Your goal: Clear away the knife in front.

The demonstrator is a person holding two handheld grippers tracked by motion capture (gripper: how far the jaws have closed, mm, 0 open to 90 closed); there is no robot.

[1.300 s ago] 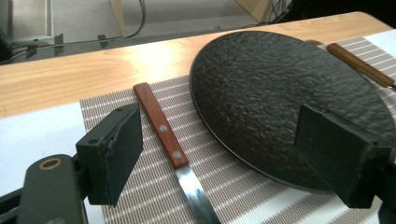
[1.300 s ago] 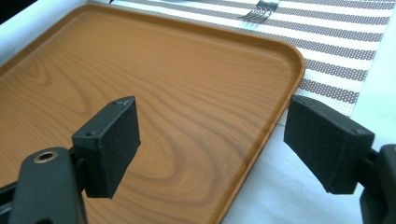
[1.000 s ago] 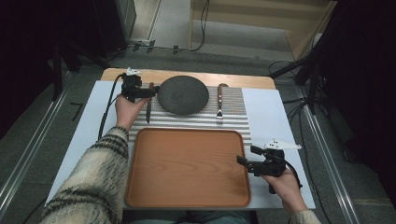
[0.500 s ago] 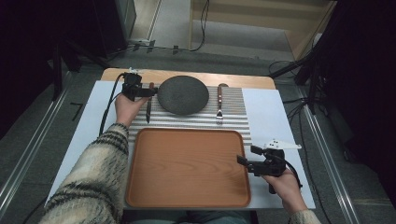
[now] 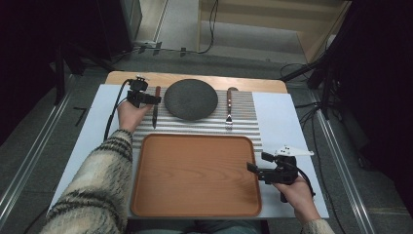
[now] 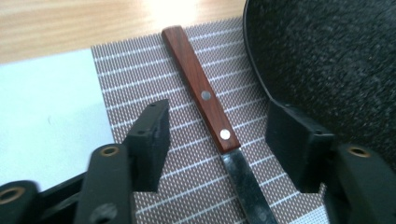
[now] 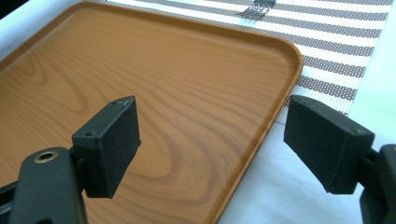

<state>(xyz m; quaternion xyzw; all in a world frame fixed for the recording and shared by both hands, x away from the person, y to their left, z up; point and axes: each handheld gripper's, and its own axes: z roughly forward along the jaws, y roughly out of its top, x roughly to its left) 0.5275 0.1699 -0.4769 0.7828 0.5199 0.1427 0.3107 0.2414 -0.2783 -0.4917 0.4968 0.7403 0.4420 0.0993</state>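
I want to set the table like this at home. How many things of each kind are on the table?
Trays: 1, brown tray
Plates: 1, dark plate
Knives: 1, knife
Forks: 1, fork
Mats: 1, striped mat
Total: 5

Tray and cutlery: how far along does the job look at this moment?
Nothing looks moved yet: the tray holds nothing, while the knife, dark plate and fork lie on the striped mat. The left gripper straddles the knife, jaws open. The right gripper is open at the tray's edge.
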